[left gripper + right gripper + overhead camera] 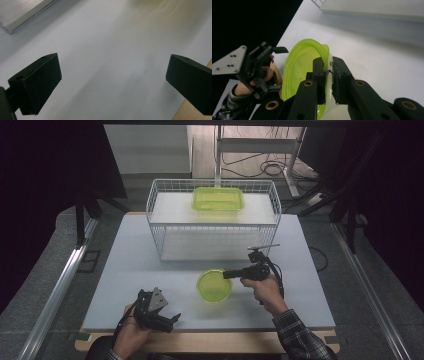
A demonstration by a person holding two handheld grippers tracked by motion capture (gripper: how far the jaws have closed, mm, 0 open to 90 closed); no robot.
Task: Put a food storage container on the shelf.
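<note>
From the high view, the right gripper (226, 274) reaches leftward to the near-right rim of a round green bowl (214, 286) on the white table (135, 265); its jaws meet at that rim. Beyond the jaws stands a wire basket (213, 218) with a green tray (218, 199) on its upper shelf (well apart from the bowl). The left gripper (176, 318) sits at the table's near edge, held in the left hand (131, 337), jaws spread and pointing right, the bowl ahead of them and a little farther up the table. The right hand (266, 292) shows a plaid sleeve (299, 336).

In the left gripper view, the two black jaws stand wide apart with nothing but bare table between them; a blurred yellow-green smear lies far ahead, and a metal rail (23, 13) crosses ahead of the left jaw.

In the right gripper view, the jaws are nearly closed on the bowl's (299, 67) rim, one inside, one outside. Off the inner jaw's side, the left gripper (276, 68) hangs open.
</note>
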